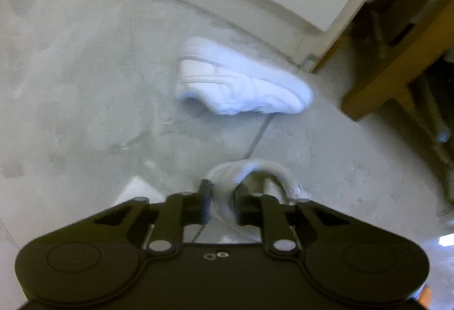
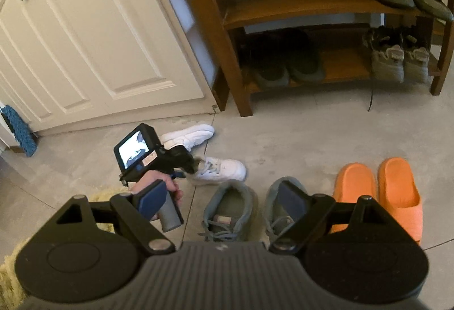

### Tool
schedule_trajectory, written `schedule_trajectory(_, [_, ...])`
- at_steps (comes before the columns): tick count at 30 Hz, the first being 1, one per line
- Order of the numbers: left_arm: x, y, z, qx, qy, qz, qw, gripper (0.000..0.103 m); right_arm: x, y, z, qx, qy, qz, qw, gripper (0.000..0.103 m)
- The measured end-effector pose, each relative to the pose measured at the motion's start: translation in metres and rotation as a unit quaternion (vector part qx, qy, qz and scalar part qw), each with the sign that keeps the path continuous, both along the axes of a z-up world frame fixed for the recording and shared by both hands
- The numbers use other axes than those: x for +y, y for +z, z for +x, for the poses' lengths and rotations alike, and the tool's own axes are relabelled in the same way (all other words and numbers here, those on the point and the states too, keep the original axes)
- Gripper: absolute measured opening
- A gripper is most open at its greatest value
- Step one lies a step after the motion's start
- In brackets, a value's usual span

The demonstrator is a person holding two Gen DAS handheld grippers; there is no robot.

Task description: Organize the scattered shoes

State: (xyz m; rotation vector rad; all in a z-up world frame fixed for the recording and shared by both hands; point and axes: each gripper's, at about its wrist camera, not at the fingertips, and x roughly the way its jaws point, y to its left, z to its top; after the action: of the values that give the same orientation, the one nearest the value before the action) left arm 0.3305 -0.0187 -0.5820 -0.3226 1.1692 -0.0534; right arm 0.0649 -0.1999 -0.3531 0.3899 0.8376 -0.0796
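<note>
Already the left gripper [image 1: 222,200] is clamped on the collar of the near white sneaker [image 2: 218,169] (a thin, soft hold), so it could slip when lifted; the right gripper [image 2: 222,200] gapes empty above the grey sneakers [image 2: 229,210].

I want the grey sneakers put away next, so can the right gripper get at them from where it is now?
Probably yes. The right gripper is open and holds nothing, and the grey sneakers sit on the floor right in front of its fingers, with nothing between.

My left view blurred throughout, held white sneaker [image 1: 249,182] mostly hidden behind my left gripper [image 1: 222,196], orange slides [image 2: 380,193] partly covered, yellow rug [image 2: 11,267] cut off at the frame's edge
</note>
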Motion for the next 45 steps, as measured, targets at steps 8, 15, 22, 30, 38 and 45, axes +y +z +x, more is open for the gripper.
schedule_trajectory(8, [0.040, 0.027, -0.007, -0.060, -0.094, 0.027, 0.9934, 0.012, -0.002, 0.002, -0.005, 0.004, -0.024, 0.005, 1.000, 0.088])
schedule_trajectory(15, [0.073, 0.083, -0.004, -0.092, -0.211, 0.065, 0.9711, 0.012, 0.027, 0.009, -0.006, -0.005, -0.011, -0.019, 1.000, 0.088])
schedule_trajectory(22, [0.054, 0.074, -0.050, -0.026, -0.447, 0.095, 0.8890, 0.014, 0.094, -0.001, 0.003, 0.025, 0.033, 0.062, 0.997, 0.088])
schedule_trajectory(30, [0.017, 0.020, -0.061, -0.009, -0.514, 0.107, 0.8508, 0.019, 0.119, -0.028, 0.020, 0.083, 0.033, -0.002, 0.996, 0.088])
schedule_trajectory(38, [0.034, 0.060, -0.077, -0.047, -0.512, 0.098, 0.8517, 0.068, 0.102, -0.023, 0.032, 0.046, -0.020, -0.053, 0.997, 0.088])
schedule_trajectory(45, [0.106, 0.113, -0.082, -0.105, -0.302, 0.107, 0.9413, 0.070, 0.081, -0.025, 0.077, 0.014, -0.007, 0.016, 1.000, 0.088])
